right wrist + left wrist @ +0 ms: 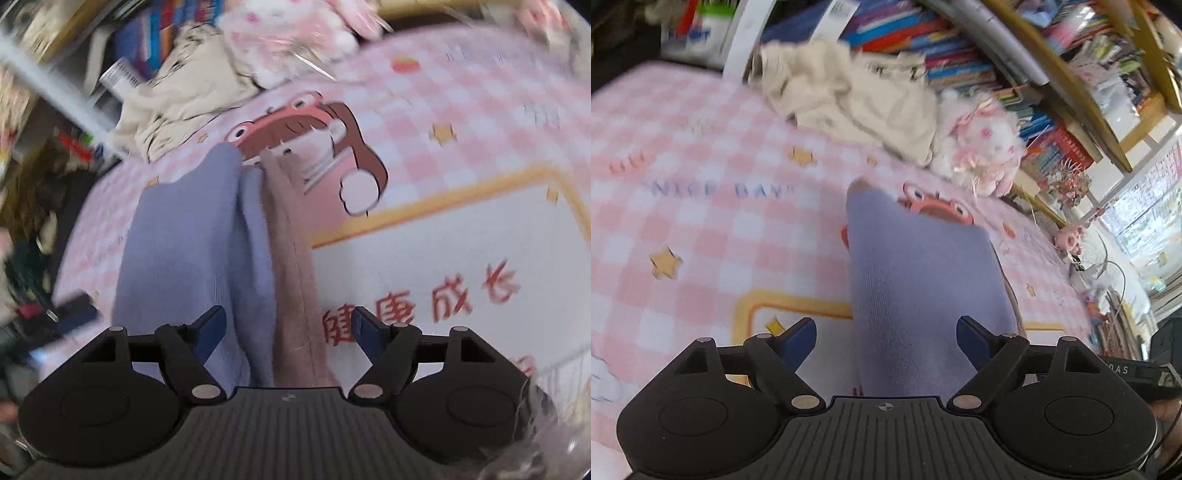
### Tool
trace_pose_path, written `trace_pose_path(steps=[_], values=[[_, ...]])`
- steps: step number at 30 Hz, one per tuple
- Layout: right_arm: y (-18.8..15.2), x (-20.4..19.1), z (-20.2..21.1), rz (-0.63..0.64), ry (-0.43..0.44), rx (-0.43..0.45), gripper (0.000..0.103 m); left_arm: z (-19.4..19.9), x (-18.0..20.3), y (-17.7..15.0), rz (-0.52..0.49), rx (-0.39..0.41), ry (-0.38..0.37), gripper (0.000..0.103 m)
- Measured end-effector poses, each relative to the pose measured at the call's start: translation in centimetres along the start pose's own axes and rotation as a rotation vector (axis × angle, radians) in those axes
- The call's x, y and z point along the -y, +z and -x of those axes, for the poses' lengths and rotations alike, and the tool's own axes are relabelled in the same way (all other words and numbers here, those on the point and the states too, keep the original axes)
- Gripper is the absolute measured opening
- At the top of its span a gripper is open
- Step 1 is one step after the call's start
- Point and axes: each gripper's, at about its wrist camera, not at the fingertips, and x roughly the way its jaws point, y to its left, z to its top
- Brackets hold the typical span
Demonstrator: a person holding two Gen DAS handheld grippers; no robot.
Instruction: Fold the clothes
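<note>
Both grippers are let go here. The left gripper (886,341) has its jaws spread wide, and the purple garment (916,280) lies between the blue fingers (801,341) without either pad touching it. Same for the right gripper (290,332): jaws apart, with the purple garment (184,236) and its brownish-pink lining (291,258) lying loose in the gap. The garment sits folded into a long strip on the pink checked blanket (701,155), running from near the grippers toward the far side. Beyond it there's a crumpled cream cloth (849,96) and, to its right, a fluffy pink plush (982,147). Bookshelves (960,48) are behind, pretty blurry.
</note>
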Motion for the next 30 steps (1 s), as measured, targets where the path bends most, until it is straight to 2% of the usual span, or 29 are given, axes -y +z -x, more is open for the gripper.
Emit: trace_pose_path(steps=[5, 6, 7, 8, 11, 12, 13, 14, 16, 18, 22, 23, 24, 25, 27, 30], values=[[1.2, 0.4, -1.4, -0.07, 0.052, -0.016, 0.073, -3.1, -0.4, 0.3, 0.057, -0.098, -0.08, 0.082], [1.3, 0.2, -1.7, -0.063, 0.056, -0.023, 0.066, -3.4, -0.3, 0.2, 0.056, -0.108, -0.08, 0.082], [1.4, 0.1, -1.9, -0.055, 0.06, -0.031, 0.047, -3.5, -0.2, 0.1, 0.05, -0.11, -0.079, 0.078], [1.3, -0.2, -2.1, -0.047, 0.062, -0.039, 0.045, -3.6, 0.0, 0.1, 0.045, -0.112, -0.072, 0.07], [0.7, -1.7, -1.6, 0.065, 0.029, 0.01, 0.024, -3.6, 1.1, -0.1, 0.007, -0.115, -0.016, 0.061], [0.2, -2.5, -1.3, 0.131, -0.012, 0.04, 0.017, -3.5, 1.7, -0.1, -0.016, -0.111, 0.003, 0.058], [-0.5, -3.1, -0.8, 0.187, -0.034, 0.064, 0.016, -3.2, 2.4, -0.2, -0.043, -0.105, 0.02, 0.052], [-1.2, -3.8, -0.4, 0.24, -0.052, 0.086, 0.016, -2.8, 3.1, -0.4, -0.075, -0.101, 0.034, 0.048], [-2.6, -4.6, 0.4, 0.308, -0.076, 0.114, 0.016, -2.2, 4.5, -0.9, -0.141, -0.102, 0.053, 0.048], [-3.7, -4.4, 1.1, 0.288, -0.068, 0.101, 0.016, -1.7, 5.1, -1.5, -0.159, -0.122, 0.068, 0.048], [-5.0, -2.8, 2.4, 0.189, -0.015, 0.019, 0.018, -0.8, 4.5, -3.0, -0.106, -0.188, 0.055, 0.05], [-5.1, -2.2, 2.6, 0.152, 0.002, -0.004, 0.021, -0.5, 4.4, -3.4, -0.103, -0.203, 0.049, 0.054], [-5.1, -1.5, 2.8, 0.111, 0.01, -0.022, 0.029, -0.3, 4.2, -3.8, -0.099, -0.214, 0.043, 0.055], [-5.2, -0.9, 2.9, 0.07, 0.016, -0.039, 0.043, 0.0, 3.9, -4.1, -0.096, -0.215, 0.037, 0.056], [-5.4, 0.6, 3.5, -0.02, 0.033, -0.033, 0.059, 0.6, 3.4, -4.3, -0.097, -0.208, 0.017, 0.058], [-5.7, 2.9, 3.7, -0.176, 0.125, -0.048, 0.068, 0.9, 2.6, -4.1, -0.062, -0.196, -0.025, 0.063]])
